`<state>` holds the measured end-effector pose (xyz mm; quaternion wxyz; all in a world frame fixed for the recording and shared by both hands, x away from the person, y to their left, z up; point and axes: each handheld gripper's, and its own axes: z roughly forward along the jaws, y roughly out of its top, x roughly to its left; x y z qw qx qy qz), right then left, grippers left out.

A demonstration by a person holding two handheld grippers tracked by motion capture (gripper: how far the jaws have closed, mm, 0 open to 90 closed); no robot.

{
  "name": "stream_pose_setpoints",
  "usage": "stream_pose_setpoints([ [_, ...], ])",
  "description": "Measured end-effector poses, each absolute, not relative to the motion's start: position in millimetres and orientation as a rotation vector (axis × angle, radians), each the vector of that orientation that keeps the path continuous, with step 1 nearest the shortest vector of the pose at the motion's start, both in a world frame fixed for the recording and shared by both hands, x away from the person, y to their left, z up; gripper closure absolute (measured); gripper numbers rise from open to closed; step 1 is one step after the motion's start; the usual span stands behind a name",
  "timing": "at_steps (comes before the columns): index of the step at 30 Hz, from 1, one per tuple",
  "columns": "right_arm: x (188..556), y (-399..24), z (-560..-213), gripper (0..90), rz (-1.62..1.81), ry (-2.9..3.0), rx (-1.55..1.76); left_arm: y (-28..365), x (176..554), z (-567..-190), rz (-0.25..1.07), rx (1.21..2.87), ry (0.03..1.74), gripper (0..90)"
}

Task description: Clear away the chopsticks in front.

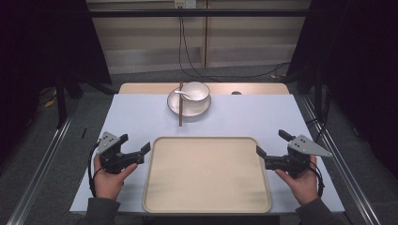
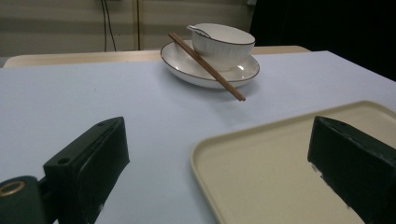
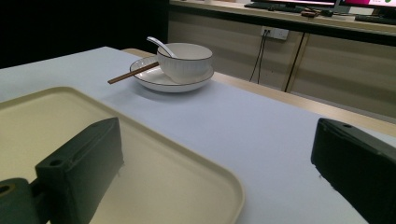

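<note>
Beige plastic tray (image 1: 206,176) empty, centred; left gripper (image 1: 136,147) and right gripper (image 1: 268,144) flank it, jaws released, poised for lifting.

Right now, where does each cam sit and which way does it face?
High view: above the person's edge, looking forward and down at the tray; both hands, left gripper and right gripper show.
Left gripper view: low by the tray's left edge, facing the bowl; own open jaws show.
Right gripper view: low at the tray's right, facing the bowl; own open jaws show.
Shared: bowl, plate, chopsticks, tray.
</note>
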<state>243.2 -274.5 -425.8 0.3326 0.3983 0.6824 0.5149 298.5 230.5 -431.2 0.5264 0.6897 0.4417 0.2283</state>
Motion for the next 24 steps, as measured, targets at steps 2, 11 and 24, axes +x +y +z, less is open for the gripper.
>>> stream_pose_setpoints([
  [2,243.0,-274.3,-425.9,1.8,1.344,1.783,1.044,228.4,302.8,-427.8,0.536,1.645,1.054,4.9],
  [11,242.6,-272.2,-426.1,1.6,1.348,1.804,1.008,209.6,341.3,-419.6,0.524,1.669,1.08,6.2],
  [24,242.8,-273.3,-426.3,1.7,1.353,1.81,1.013,163.6,407.6,-412.9,0.552,1.75,1.107,6.7],
])
